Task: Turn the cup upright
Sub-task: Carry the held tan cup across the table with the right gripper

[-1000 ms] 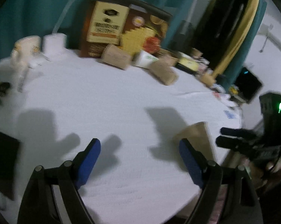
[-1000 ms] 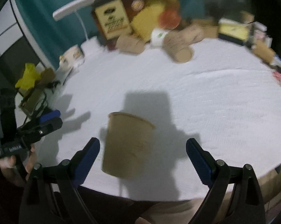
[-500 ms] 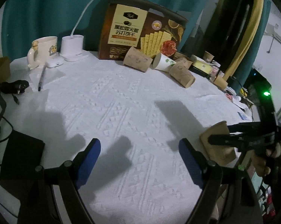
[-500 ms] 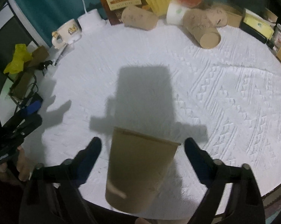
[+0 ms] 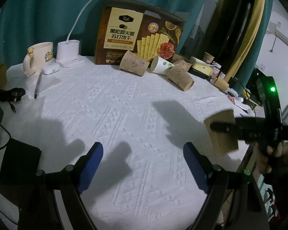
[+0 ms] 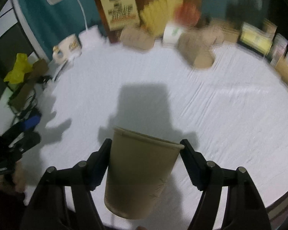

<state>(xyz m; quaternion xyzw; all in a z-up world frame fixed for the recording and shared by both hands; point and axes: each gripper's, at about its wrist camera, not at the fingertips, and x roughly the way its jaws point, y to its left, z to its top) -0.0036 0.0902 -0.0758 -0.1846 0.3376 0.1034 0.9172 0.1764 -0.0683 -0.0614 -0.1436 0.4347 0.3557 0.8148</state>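
Both grippers have black linkage arms with silver screws and ridged blue-padded fingers [image 5: 90,164].

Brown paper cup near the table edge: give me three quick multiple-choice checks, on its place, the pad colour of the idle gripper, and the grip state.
1. Where is the brown paper cup?
A. Beside the cracker box
B. Between the right gripper's fingers
C. Under the lamp

2. What colour are the left gripper's pads?
A. Blue
B. Red
C. White

3. The right gripper is:
A. Open, empty
B. Out of view
C. Shut on the cup

Answers: 1 B, fingers flank its wall; 2 A, blue pads show in the left wrist view; 3 C, both pads press the cup below its rim.
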